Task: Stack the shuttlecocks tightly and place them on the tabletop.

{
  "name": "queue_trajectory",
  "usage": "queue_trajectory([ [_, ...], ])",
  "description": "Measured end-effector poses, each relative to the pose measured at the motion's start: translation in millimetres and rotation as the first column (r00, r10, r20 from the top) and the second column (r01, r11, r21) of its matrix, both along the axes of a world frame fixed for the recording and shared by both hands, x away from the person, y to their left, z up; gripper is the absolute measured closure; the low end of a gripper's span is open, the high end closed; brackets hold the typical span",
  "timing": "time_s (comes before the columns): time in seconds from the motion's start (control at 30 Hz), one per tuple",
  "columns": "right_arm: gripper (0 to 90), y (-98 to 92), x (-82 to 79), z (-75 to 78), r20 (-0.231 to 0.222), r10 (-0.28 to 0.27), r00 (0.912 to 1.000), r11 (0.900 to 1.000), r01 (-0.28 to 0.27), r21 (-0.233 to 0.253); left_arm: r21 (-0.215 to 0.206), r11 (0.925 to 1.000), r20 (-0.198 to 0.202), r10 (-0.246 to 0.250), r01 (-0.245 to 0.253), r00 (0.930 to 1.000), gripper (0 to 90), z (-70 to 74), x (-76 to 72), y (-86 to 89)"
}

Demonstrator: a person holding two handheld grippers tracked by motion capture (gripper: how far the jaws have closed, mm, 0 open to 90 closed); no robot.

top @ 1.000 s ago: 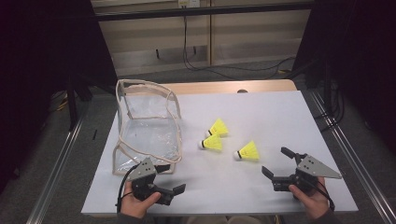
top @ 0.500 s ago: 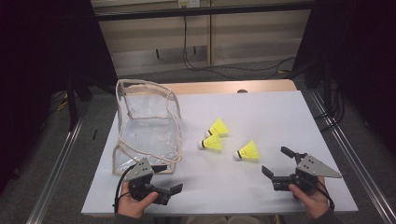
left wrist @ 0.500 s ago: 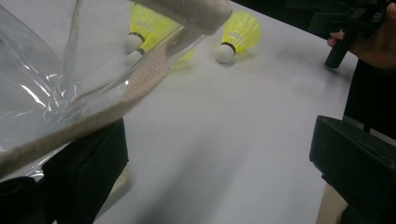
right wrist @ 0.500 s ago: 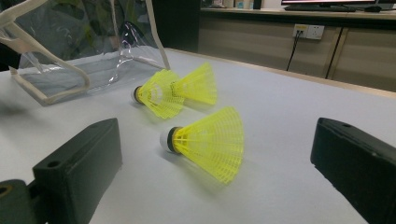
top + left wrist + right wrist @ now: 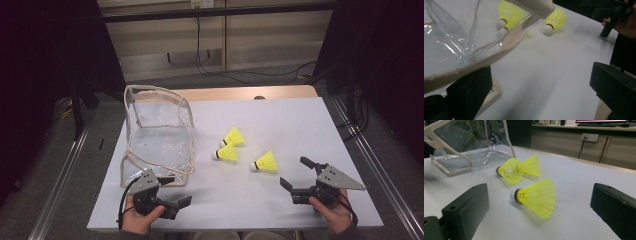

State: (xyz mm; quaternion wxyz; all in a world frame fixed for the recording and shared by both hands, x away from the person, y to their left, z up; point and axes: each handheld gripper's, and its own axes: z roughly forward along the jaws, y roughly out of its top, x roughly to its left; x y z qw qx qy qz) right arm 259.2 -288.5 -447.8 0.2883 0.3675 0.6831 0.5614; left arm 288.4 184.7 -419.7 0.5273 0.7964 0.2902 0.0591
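Note:
A clear plastic bag point(image 5: 157, 135) with beige trim stands open on the left of the white table point(image 5: 300, 125). Three yellow shuttlecocks lie in the middle: two close together point(image 5: 233, 136) point(image 5: 226, 153) and one point(image 5: 265, 162) nearer the right. My left gripper point(image 5: 175, 190) is open at the bag's near corner. In the left gripper view the bag's trim point(image 5: 499, 50) crosses just above the left jaw. My right gripper point(image 5: 296, 173) is open, with the nearest shuttlecock point(image 5: 536, 196) lying a little ahead of its jaws.
In the left gripper view the other hand and its gripper point(image 5: 614, 12) are at the far right. Metal rails point(image 5: 370, 160) run along both table sides. Bare table lies between the two grippers. Cabinets and cables point(image 5: 225, 50) stand beyond the far edge.
My left gripper has shifted slightly left, toward the bag's near corner. The right gripper and the shuttlecocks have hardly moved.

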Motion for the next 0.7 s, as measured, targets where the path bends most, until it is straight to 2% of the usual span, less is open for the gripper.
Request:
queue_trajectory([
  [0.7, 1.5, 0.7, 0.1, 1.5, 0.007, 0.006, 1.0, 1.0, -0.006, -0.004, 0.008, 0.997, 0.02, 0.076, -0.077, 0.9969, 3.9, -2.0, 8.2, 24.3],
])
